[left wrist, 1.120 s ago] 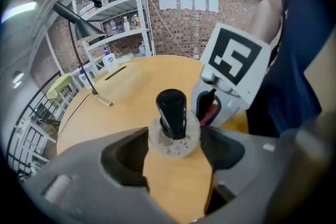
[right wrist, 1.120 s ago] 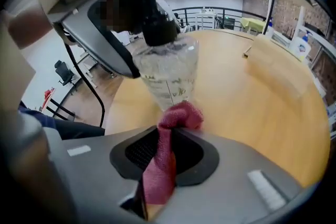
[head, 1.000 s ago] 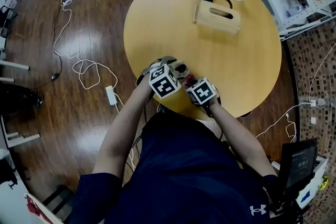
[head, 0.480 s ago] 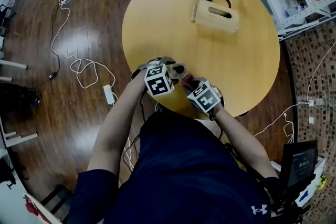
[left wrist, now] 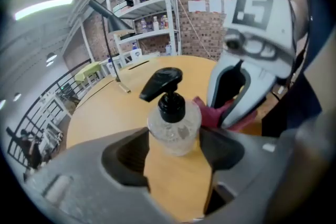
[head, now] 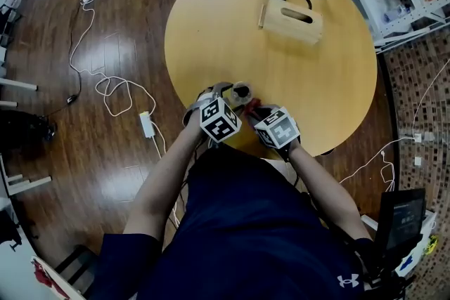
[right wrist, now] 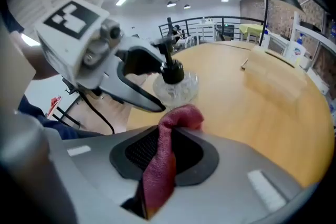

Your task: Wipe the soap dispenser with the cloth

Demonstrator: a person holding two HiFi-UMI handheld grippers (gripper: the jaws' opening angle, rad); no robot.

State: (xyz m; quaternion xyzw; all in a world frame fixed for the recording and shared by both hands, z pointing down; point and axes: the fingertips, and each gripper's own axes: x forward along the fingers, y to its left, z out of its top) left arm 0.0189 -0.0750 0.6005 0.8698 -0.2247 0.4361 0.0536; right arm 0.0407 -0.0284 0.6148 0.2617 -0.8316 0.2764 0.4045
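Currently one soap dispenser [left wrist: 173,124], one cloth [right wrist: 160,176], two grippers: left gripper [left wrist: 174,137] jaws, just been closing, clamp the dispenser; right gripper [right wrist: 169,136] pinches the red cloth just beside it.

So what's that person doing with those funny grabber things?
A person holds a gripper in each hand at a round wooden table. The left gripper has just been closing its jaws, and they now clasp the clear soap dispenser, which stands near the table's edge. The right gripper pinches a red cloth, held up close beside the soap dispenser. Whether the cloth touches it, I can't tell.
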